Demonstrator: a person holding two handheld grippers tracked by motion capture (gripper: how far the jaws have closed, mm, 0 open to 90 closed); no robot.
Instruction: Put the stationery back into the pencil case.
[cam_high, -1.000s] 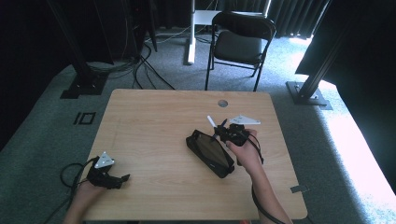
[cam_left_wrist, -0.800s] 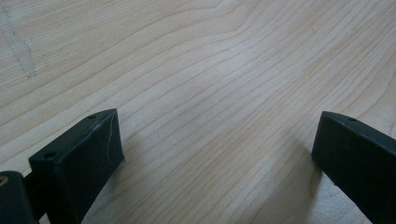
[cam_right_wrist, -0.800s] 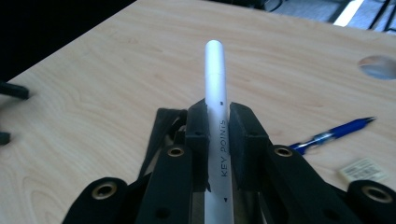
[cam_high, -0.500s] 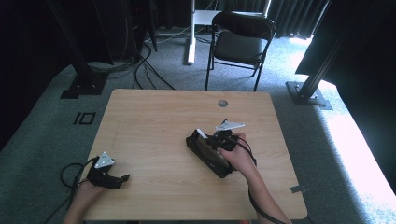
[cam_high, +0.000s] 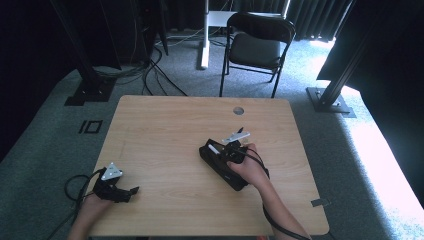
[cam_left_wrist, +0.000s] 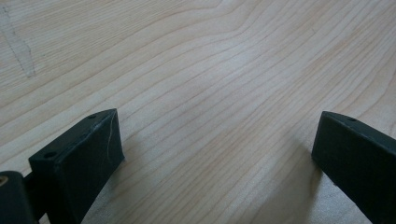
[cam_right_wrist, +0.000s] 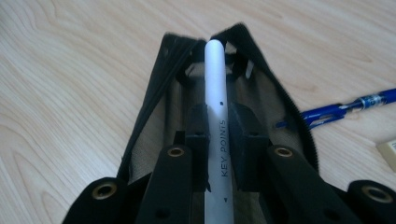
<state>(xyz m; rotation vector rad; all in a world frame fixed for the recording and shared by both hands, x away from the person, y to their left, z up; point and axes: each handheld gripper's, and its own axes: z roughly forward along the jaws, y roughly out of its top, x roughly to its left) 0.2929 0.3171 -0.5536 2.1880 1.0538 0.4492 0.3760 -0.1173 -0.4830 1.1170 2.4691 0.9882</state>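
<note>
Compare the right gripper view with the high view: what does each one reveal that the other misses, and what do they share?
Right gripper view alone: the "KEY POINTS" lettering on the white pen, a blue pen and a pale eraser-like corner beside the case. High view alone: the left tool resting open near the table's front edge, the folding chair and floor cables. Both: the right tool holding the white pen over the open black pencil case.

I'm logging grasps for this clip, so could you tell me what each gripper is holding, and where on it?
The right gripper is shut on a white pen, clamped around its barrel over the open black pouch. The left gripper is open, holding nothing.
</note>
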